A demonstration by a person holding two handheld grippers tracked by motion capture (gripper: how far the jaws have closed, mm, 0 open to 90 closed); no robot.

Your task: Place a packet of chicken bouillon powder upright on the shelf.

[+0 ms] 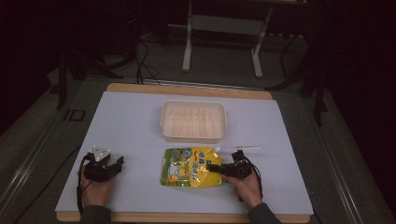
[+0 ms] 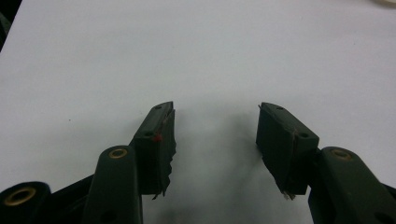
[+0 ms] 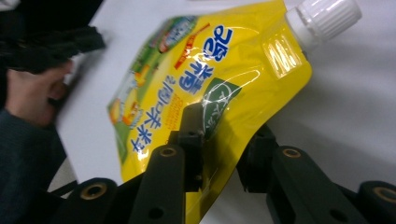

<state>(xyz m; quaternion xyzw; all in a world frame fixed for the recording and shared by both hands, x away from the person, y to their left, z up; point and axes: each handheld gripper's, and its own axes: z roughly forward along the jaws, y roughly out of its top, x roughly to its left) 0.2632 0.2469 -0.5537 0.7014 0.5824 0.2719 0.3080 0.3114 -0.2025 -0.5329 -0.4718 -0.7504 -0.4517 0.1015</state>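
A yellow spouted drink pouch point(image 1: 184, 168) with a white screw cap point(image 3: 324, 18) lies on the pale table sheet, in front of a white plastic tray point(image 1: 193, 120). My right gripper point(image 1: 212, 168) is shut on the pouch's right edge just below the spout. In the right gripper view the yellow film of the pouch point(image 3: 187, 79) is pinched and buckled between the jaws of the right gripper point(image 3: 226, 126). My left gripper point(image 1: 116, 164) rests at the table's front left, well away from the pouch. In its own view the left gripper point(image 2: 215, 112) is open over the bare sheet.
A thin white stick point(image 1: 246, 148) lies on the sheet point(image 1: 135, 126) just behind my right hand. The tray looks empty. Metal table legs point(image 1: 188, 42) stand on the dark floor beyond the far edge.
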